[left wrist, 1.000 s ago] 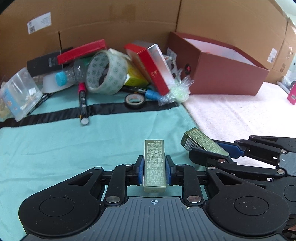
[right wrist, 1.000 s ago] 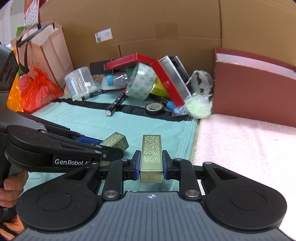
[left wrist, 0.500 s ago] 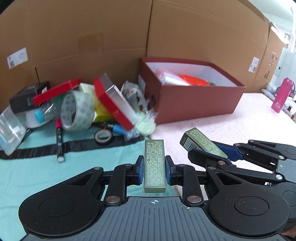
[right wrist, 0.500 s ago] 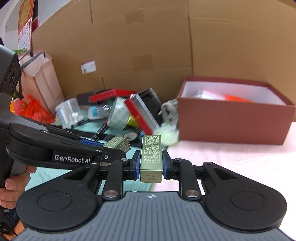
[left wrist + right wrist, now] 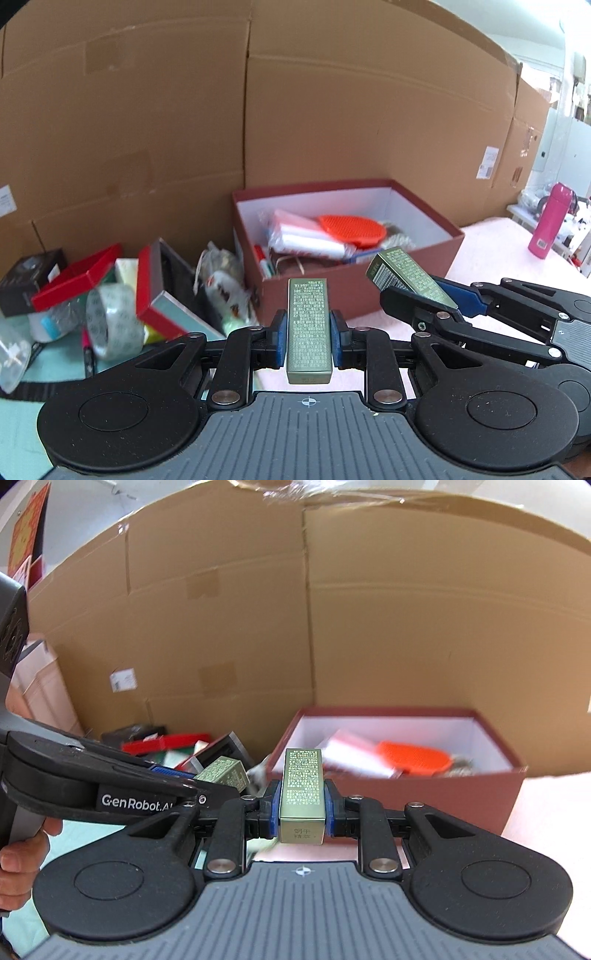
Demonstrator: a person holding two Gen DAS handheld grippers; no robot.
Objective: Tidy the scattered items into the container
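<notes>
My left gripper [image 5: 307, 332] is shut on a long gold-green box [image 5: 307, 328], held in the air in front of the dark red container box [image 5: 354, 291]. My right gripper [image 5: 301, 806] is shut on a second gold-green box [image 5: 301, 794], which also shows in the left wrist view [image 5: 410, 277], to the right. The left gripper and its box show in the right wrist view [image 5: 221, 771]. The container [image 5: 406, 794] holds an orange disc [image 5: 351, 229], white packets and other items. Both grippers are side by side, just short of the container's front wall.
A pile of scattered items lies left of the container on a teal cloth: a tape roll [image 5: 112, 321], a red-edged box [image 5: 162, 295], a red lid [image 5: 74, 280], a black box [image 5: 29, 273], plastic bags. Cardboard walls stand behind. A pink bottle [image 5: 550, 225] stands far right.
Both grippers rose and moved forward toward the container with their boxes held. The container's inside now shows from above; the pile has shifted to the left of the view.
</notes>
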